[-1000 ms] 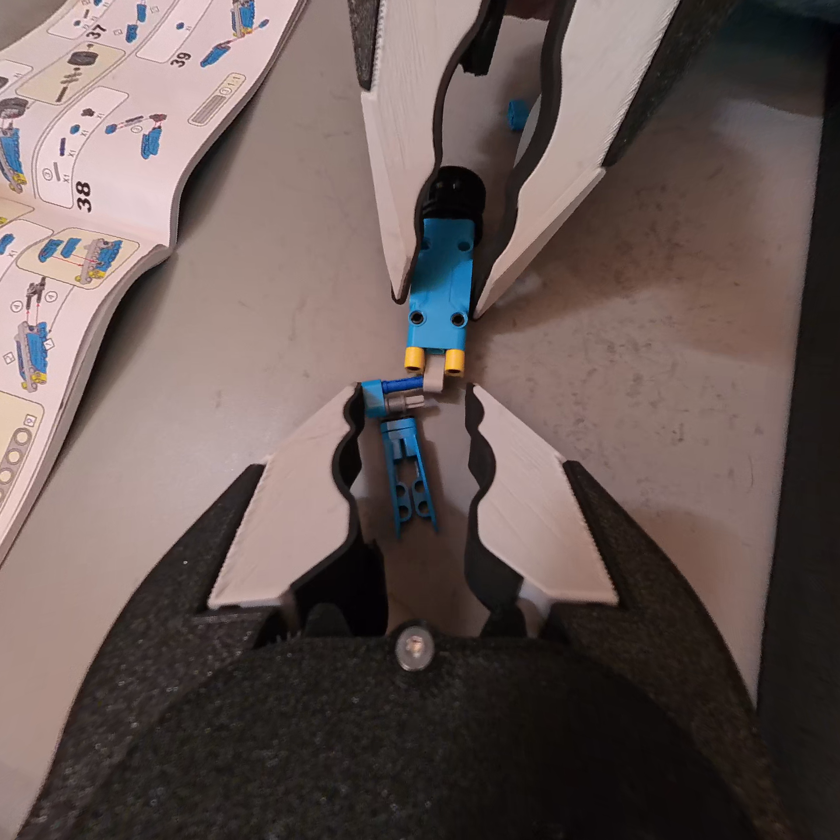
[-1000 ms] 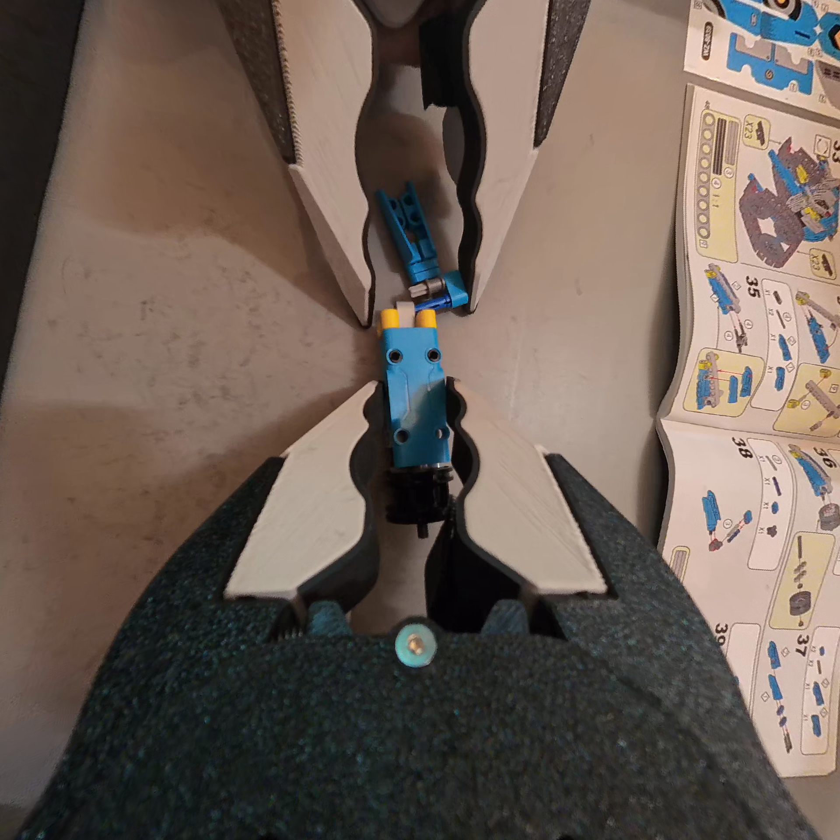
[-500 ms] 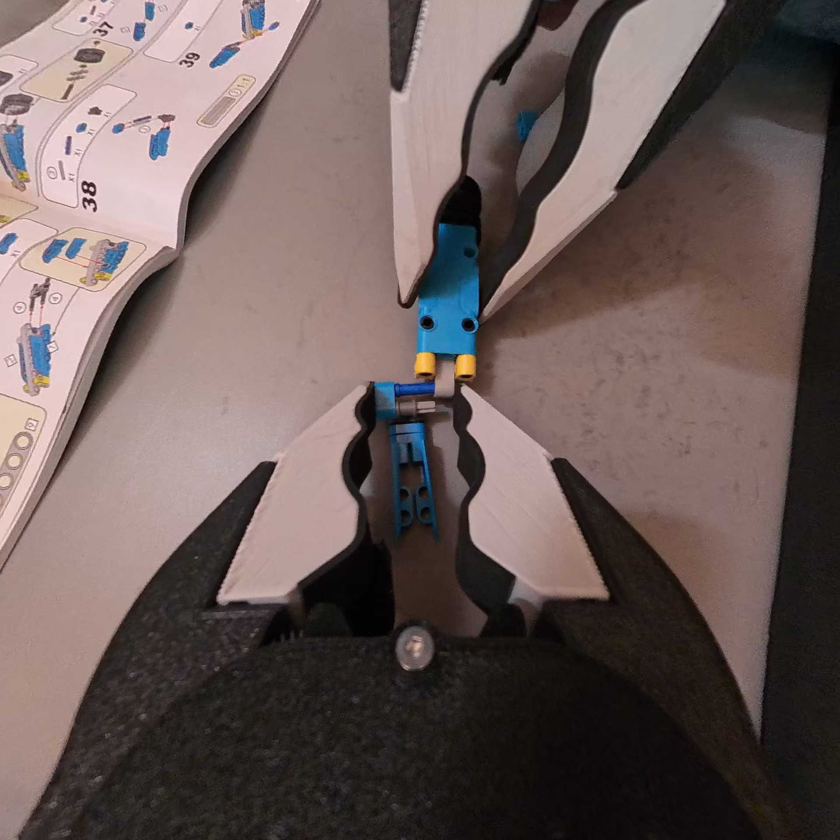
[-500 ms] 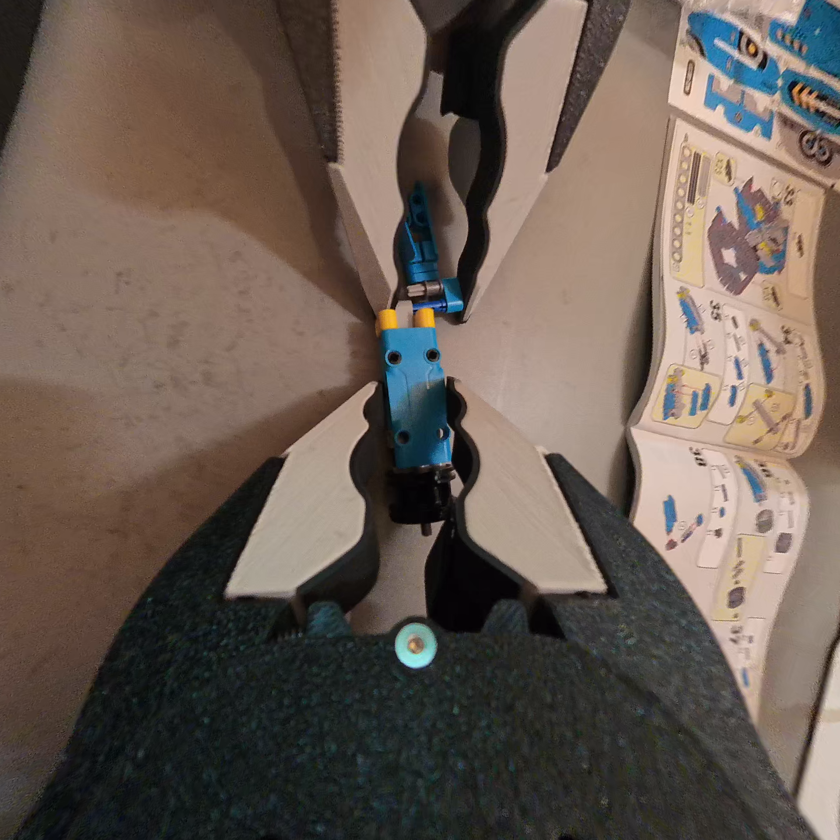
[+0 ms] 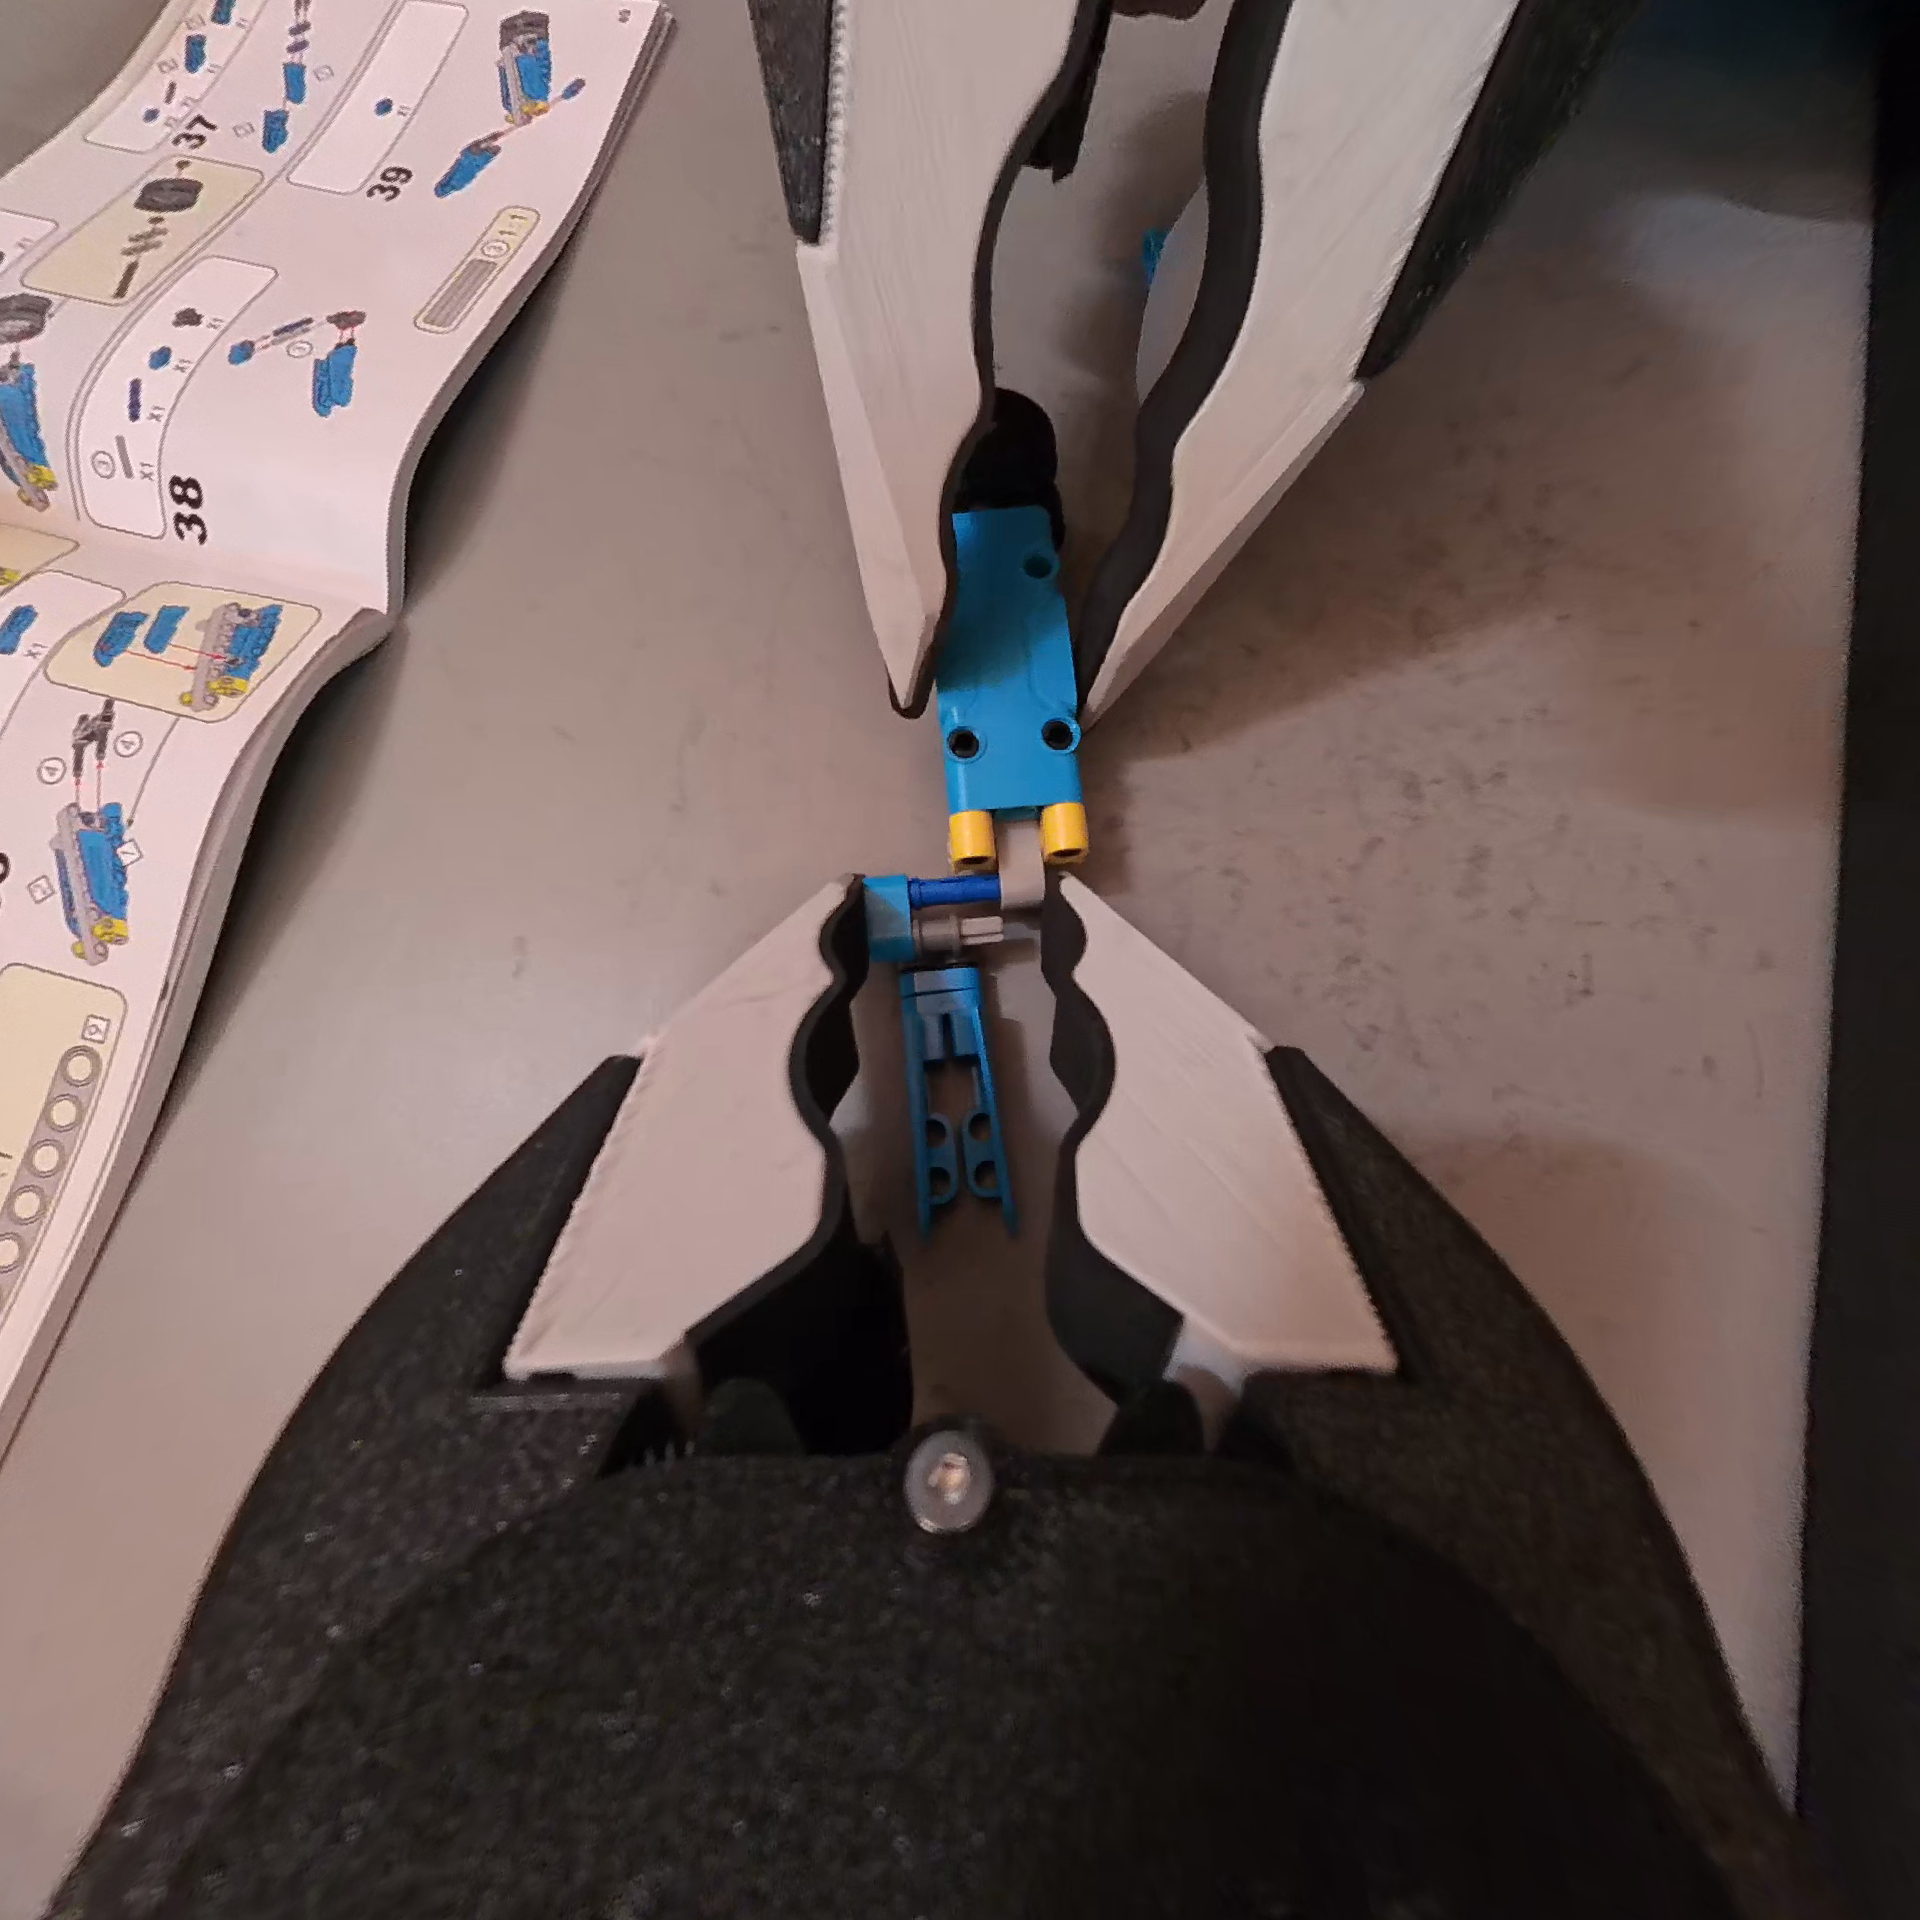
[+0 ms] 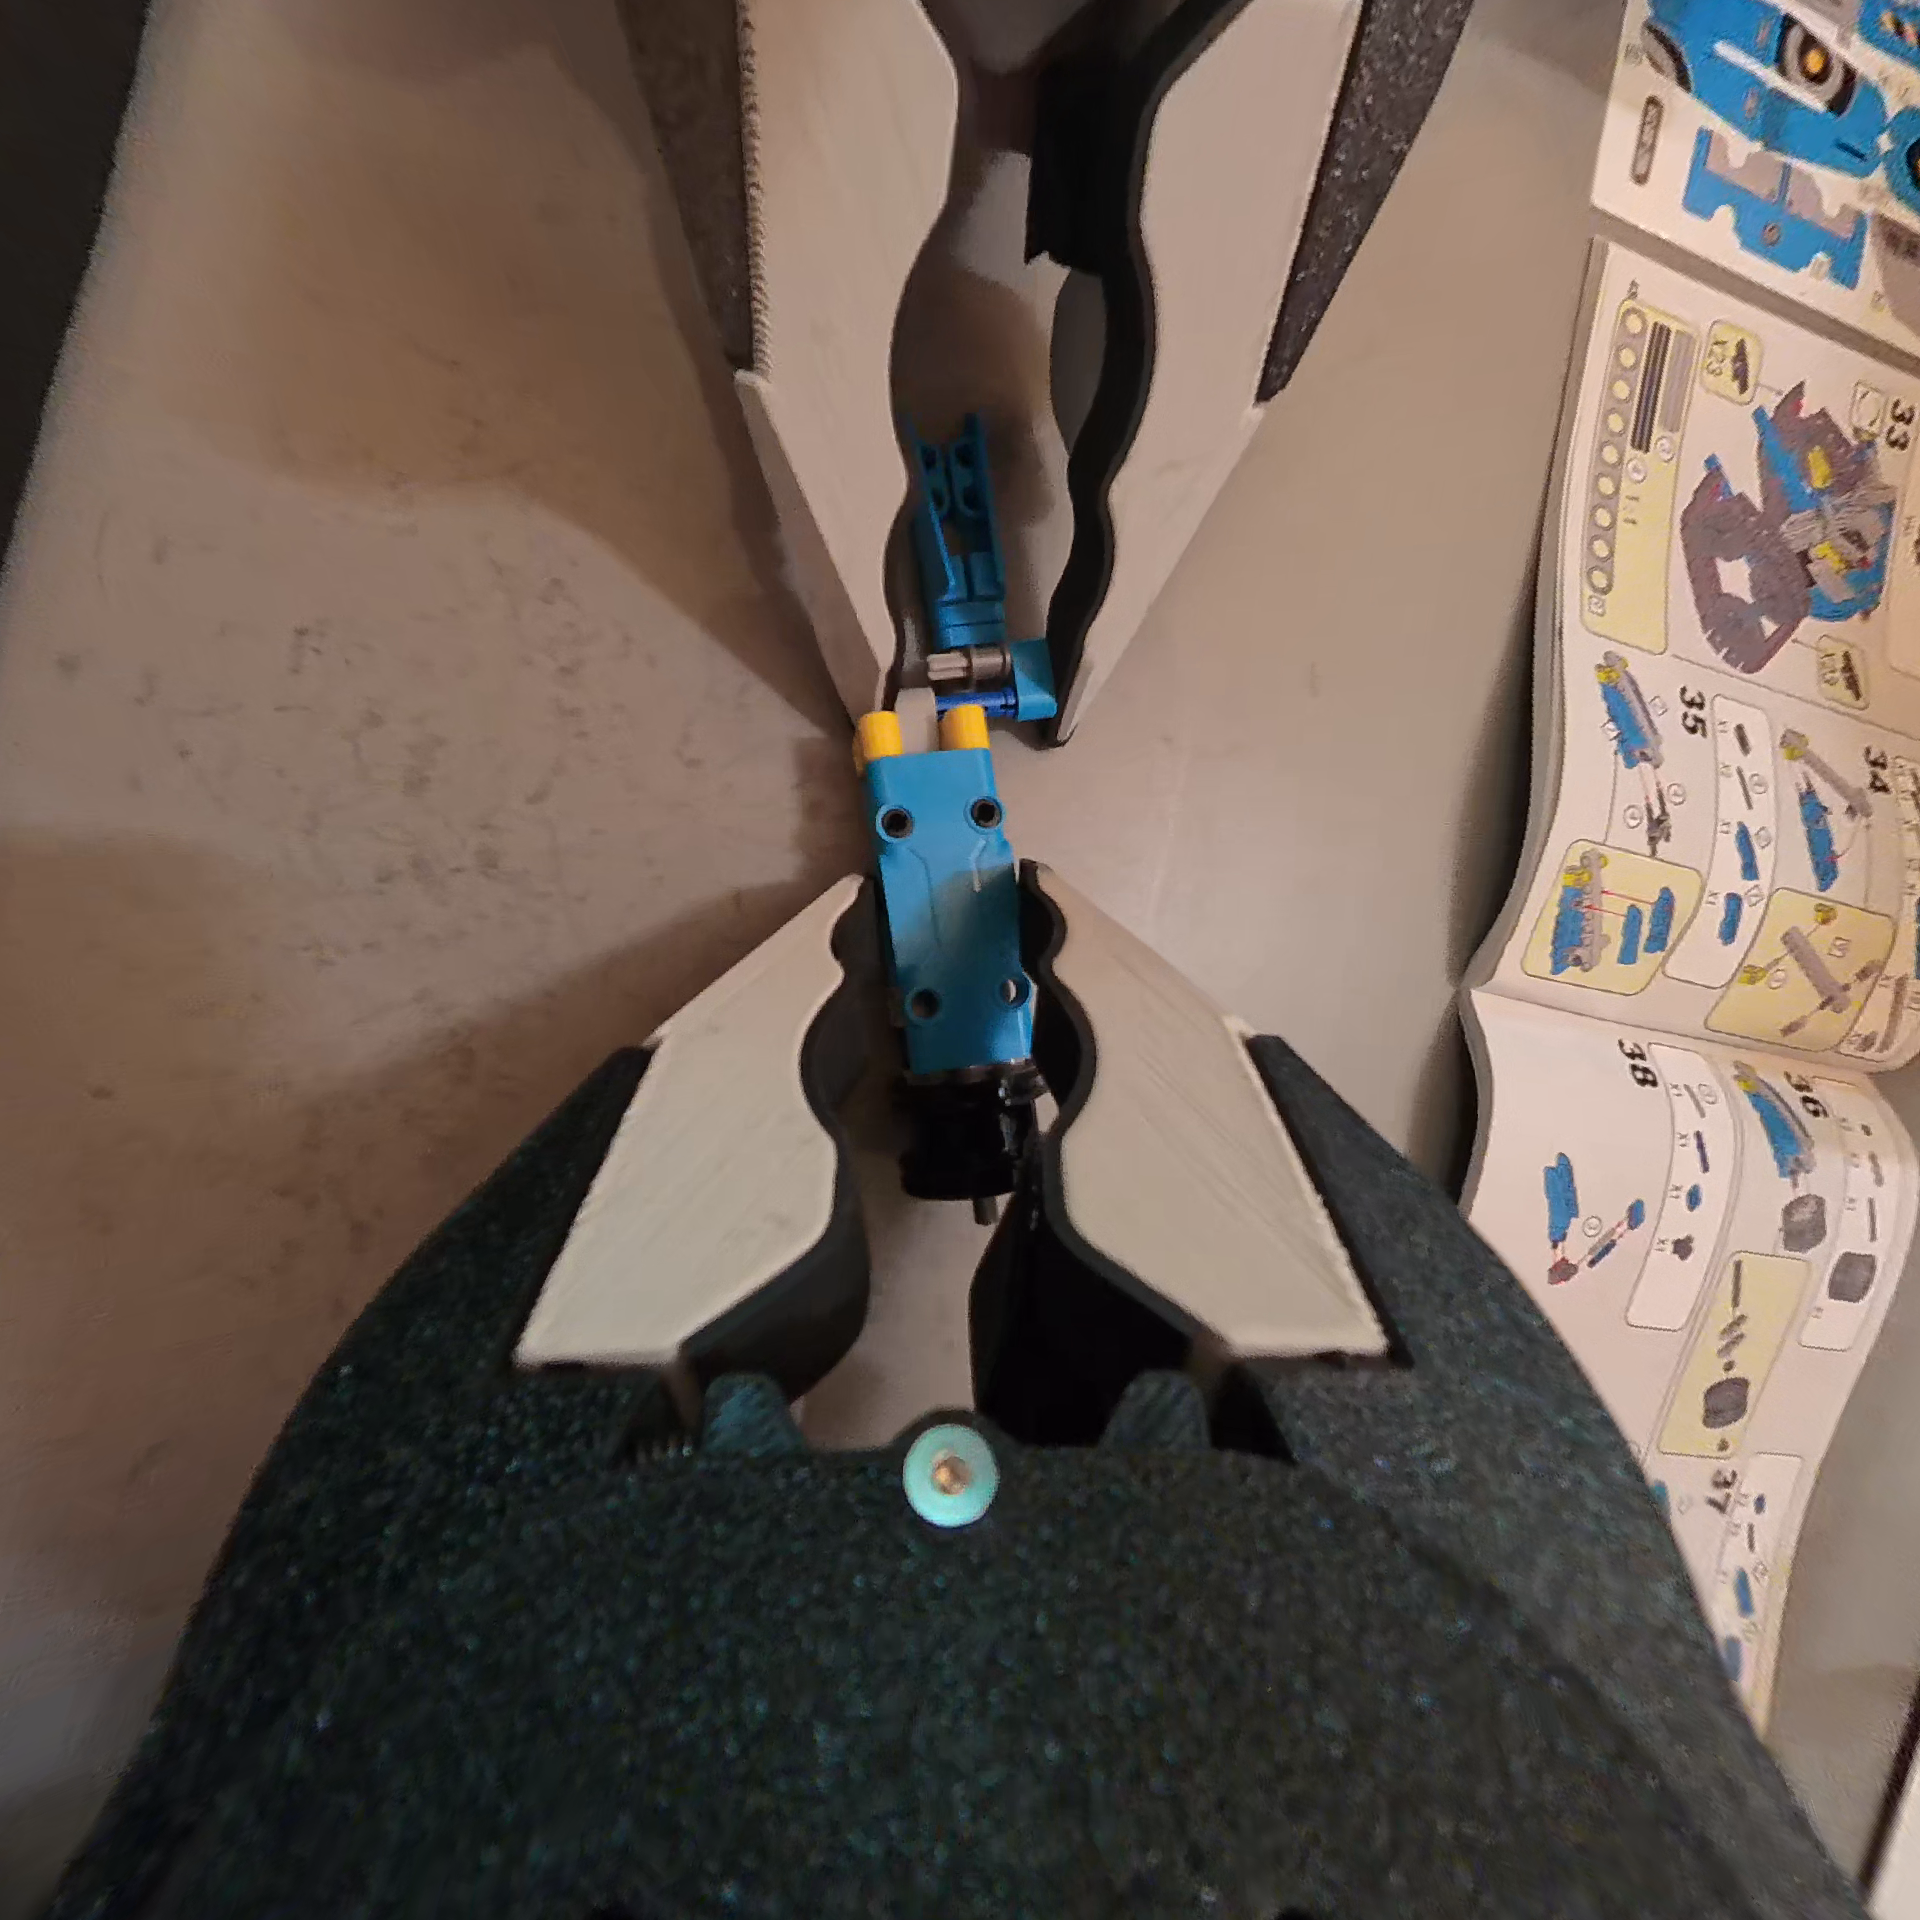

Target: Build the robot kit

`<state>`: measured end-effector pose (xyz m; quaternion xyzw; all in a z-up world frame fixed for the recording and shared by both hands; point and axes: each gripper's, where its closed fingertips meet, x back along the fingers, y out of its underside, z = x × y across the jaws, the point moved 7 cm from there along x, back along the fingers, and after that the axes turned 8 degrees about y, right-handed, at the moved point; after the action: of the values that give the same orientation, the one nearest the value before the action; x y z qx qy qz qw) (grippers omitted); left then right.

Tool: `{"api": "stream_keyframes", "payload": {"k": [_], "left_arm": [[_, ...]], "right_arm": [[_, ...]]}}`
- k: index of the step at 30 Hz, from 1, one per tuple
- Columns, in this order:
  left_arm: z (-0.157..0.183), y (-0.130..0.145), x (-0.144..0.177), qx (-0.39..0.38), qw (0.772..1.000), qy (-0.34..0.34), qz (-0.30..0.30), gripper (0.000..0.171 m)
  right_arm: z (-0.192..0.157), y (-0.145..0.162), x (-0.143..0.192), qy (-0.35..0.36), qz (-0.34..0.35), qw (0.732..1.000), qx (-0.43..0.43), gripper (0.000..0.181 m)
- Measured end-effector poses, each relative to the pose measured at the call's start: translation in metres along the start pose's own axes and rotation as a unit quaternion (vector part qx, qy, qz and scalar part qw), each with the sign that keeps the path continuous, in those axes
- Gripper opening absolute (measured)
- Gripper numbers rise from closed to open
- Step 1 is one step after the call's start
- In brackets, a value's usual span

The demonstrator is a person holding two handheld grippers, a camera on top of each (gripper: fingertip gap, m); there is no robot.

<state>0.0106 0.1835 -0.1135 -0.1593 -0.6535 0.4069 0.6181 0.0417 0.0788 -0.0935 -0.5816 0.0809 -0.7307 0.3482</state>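
Note:
My left gripper (image 5: 954,902) is shut on a small assembly (image 5: 945,925) of a blue connector, a grey pin and a dark blue axle. A narrow blue forked piece (image 5: 956,1101) hangs from it back between the fingers. My right gripper (image 6: 940,881) is shut on a bright blue block (image 6: 940,904) with two yellow pins (image 6: 878,736) at its front and a black wheel (image 6: 956,1153) at its rear. The two grippers face each other tip to tip above the table. A pale grey link (image 5: 1023,881) of the small assembly sits between the yellow pins (image 5: 977,840).
An open instruction booklet (image 5: 208,416) lies on the grey table (image 5: 571,727) at the left; it lies at the right in the right wrist view (image 6: 1714,831). A dark edge (image 5: 1891,935) bounds the table on the right. A small blue part (image 5: 1151,255) lies behind the right gripper. Only a small space, under 4 cm, lies between the two pairs of fingers.
My left gripper's fingers have closed in on the small assembly. The right gripper with the blue block has shifted slightly and tilted, its yellow pins staying at the grey link.

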Motion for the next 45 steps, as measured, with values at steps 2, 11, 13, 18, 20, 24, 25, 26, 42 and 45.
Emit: {"api": "stream_keyframes", "payload": {"k": [2, 11, 13, 18, 20, 24, 25, 26, 42, 45], "left_arm": [[0.000, 0.000, 0.000, 0.002, 1.000, 0.002, 0.001, 0.032], [-0.001, 0.000, 0.001, 0.032, 0.999, 0.010, 0.010, 0.030], [-0.001, 0.000, 0.001, 0.032, 0.999, 0.007, 0.010, 0.030], [0.002, 0.000, 0.000, 0.010, 1.000, 0.005, 0.005, 0.031], [0.004, 0.000, 0.000, 0.003, 1.000, 0.005, 0.004, 0.031], [0.005, 0.000, -0.001, -0.007, 1.000, 0.003, 0.004, 0.030], [0.006, 0.000, -0.002, -0.008, 1.000, 0.004, 0.003, 0.028], [0.006, 0.000, -0.001, -0.008, 1.000, 0.004, 0.003, 0.028], [0.006, 0.000, -0.001, 0.000, 1.000, 0.026, 0.005, 0.030], [0.005, 0.000, -0.001, 0.009, 0.999, 0.031, 0.007, 0.030]], "right_arm": [[0.000, 0.000, 0.000, 0.005, 0.003, 1.000, 0.003, 0.026], [0.004, 0.001, -0.002, -0.025, 0.002, 0.998, -0.063, 0.025], [0.005, 0.002, -0.002, -0.026, 0.001, 0.995, -0.094, 0.025], [0.001, 0.000, -0.002, -0.008, -0.005, 0.999, -0.050, 0.026], [0.003, 0.003, -0.002, -0.027, 0.017, 0.998, -0.056, 0.026], [-0.003, 0.001, 0.000, -0.025, 0.012, 0.998, -0.055, 0.028], [-0.010, -0.001, 0.000, -0.042, 0.012, 0.998, -0.055, 0.040], [-0.014, -0.003, 0.000, -0.049, 0.007, 0.997, -0.057, 0.049], [-0.005, -0.005, -0.012, -0.067, -0.017, 0.996, -0.048, 0.024], [-0.007, -0.006, -0.012, -0.053, -0.019, 0.998, -0.036, 0.025]]}}
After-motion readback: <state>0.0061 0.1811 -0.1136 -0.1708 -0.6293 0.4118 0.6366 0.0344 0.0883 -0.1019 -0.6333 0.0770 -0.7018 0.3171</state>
